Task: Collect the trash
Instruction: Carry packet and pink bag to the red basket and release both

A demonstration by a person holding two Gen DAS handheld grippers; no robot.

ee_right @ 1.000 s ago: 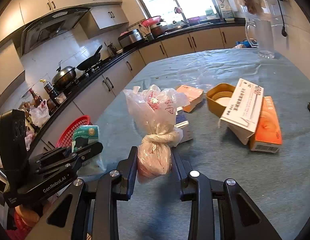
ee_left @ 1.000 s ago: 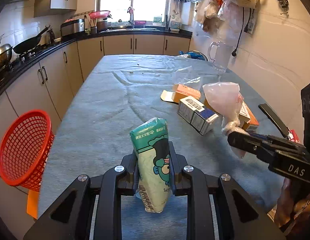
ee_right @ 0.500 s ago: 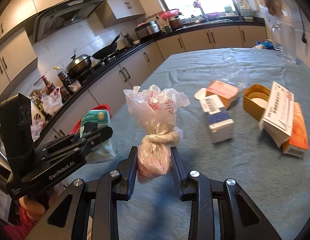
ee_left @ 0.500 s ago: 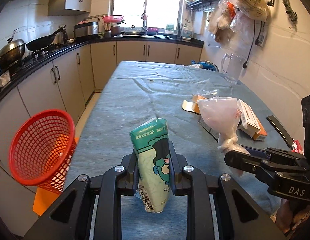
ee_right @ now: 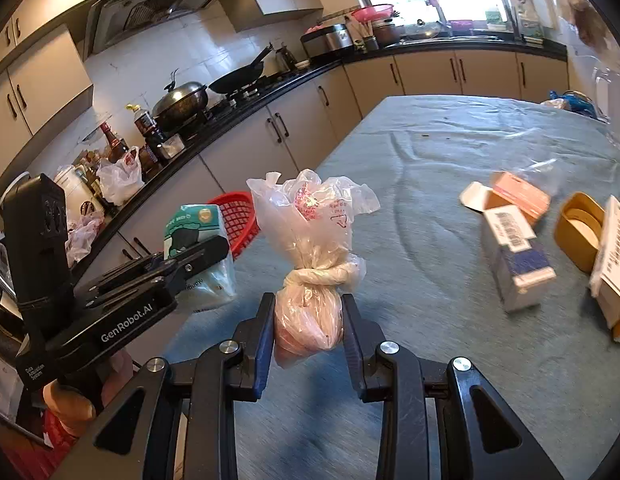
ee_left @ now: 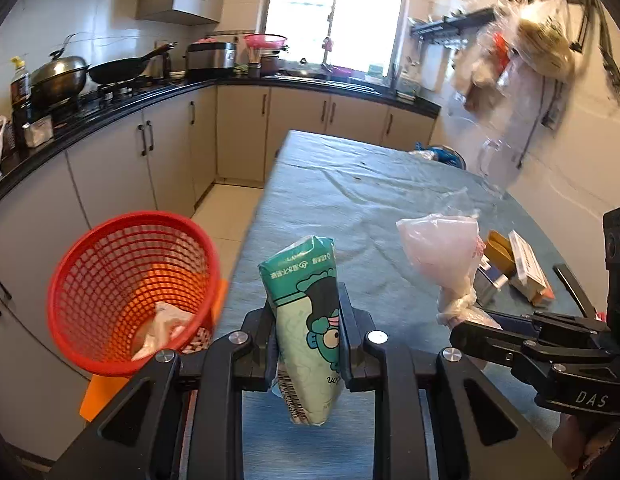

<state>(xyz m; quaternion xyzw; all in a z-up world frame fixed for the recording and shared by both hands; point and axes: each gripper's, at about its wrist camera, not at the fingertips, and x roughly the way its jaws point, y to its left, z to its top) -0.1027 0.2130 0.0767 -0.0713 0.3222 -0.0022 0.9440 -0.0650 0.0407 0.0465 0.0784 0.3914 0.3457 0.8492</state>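
My left gripper (ee_left: 308, 322) is shut on a green tissue pack (ee_left: 306, 320) with a cartoon face, held upright above the table's near left edge. The pack also shows in the right wrist view (ee_right: 194, 236), in the left gripper (ee_right: 206, 252). My right gripper (ee_right: 308, 322) is shut on a knotted pink plastic bag (ee_right: 310, 256); from the left wrist view that bag (ee_left: 442, 252) hangs off the right gripper (ee_left: 466, 326). A red mesh basket (ee_left: 126, 292) stands off the table's left side, with some crumpled trash in its bottom.
On the blue-grey cloth of the table (ee_right: 430, 152) lie several cartons: a blue-and-white box (ee_right: 514, 256), a pink box (ee_right: 518, 196), a tan round-holed box (ee_right: 578, 232). Cabinets and a stove counter with a wok (ee_left: 122, 70) run along the left. Bags hang on the right wall.
Both grippers have swung left with their loads. The red basket has come closer and more central in the left wrist view, and the cartons have slid to the right.
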